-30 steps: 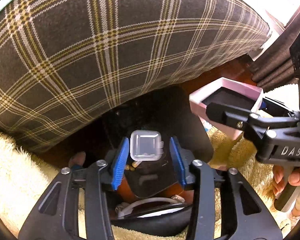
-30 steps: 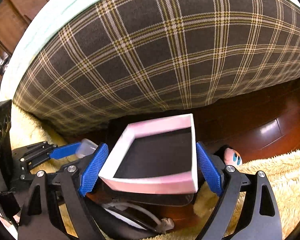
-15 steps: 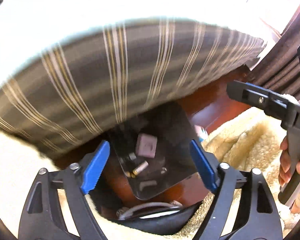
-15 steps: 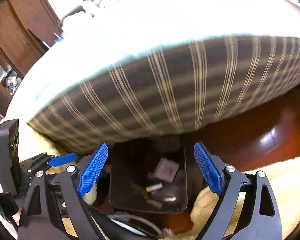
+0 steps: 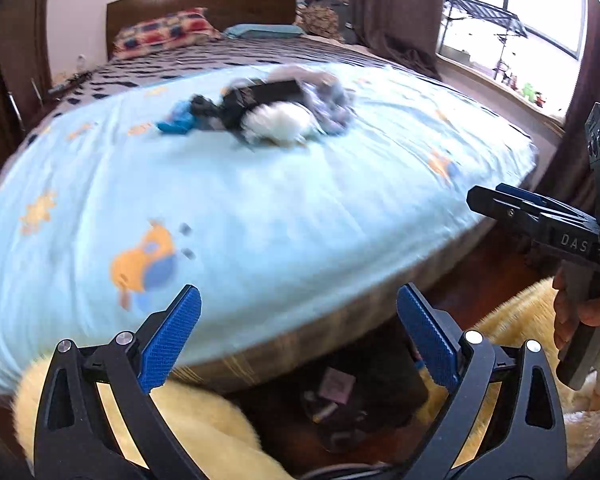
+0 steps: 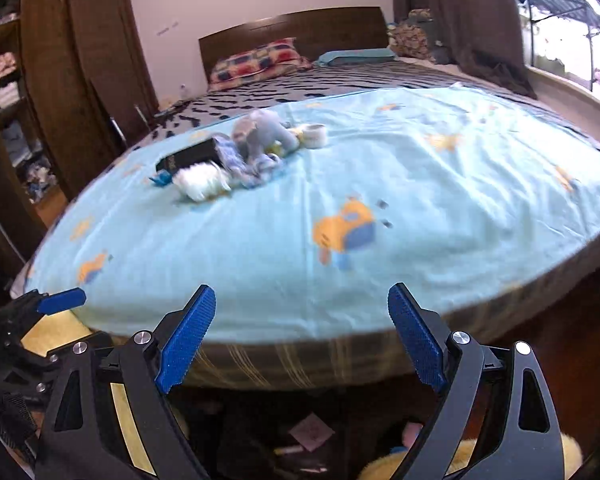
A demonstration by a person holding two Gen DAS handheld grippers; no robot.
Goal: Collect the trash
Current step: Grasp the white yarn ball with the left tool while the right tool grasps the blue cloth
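Room, left wrist view: bedroom, big bed with a pale blue cartoon-print sheet [image 5: 260,208] filling the frame, dark wooden headboard [image 5: 204,0] behind, window at right.
Left gripper [image 5: 298,338]: blue pads spread wide, nothing between them; the jaws have just been opening.
Trash so far: below and just ahead of the jaws, a dark bin on the floor [image 5: 340,404] under the bed edge holds a small pinkish square scrap [image 5: 338,384] and other bits.
Next target: a blurred heap of dark box, white fluff and grey-blue cloth [image 5: 268,112] lies well ahead, up on the sheet, its long axis running left to right.
Other hand: right gripper [image 5: 532,216] enters at the right edge, handle in a person's hand [image 5: 588,316].
Floor: cream shaggy rug [image 5: 204,428], dark red wood beside it.
Right wrist view, gripper: jaws wide and empty too.
Heap here: ahead and off to the left, so neither hand looks clearly nearer.
Bin here: directly beneath the jaws, scraps inside.
Room side: tall wooden wardrobe [image 6: 84,80] at left, patterned pillow [image 6: 256,62] at the head.
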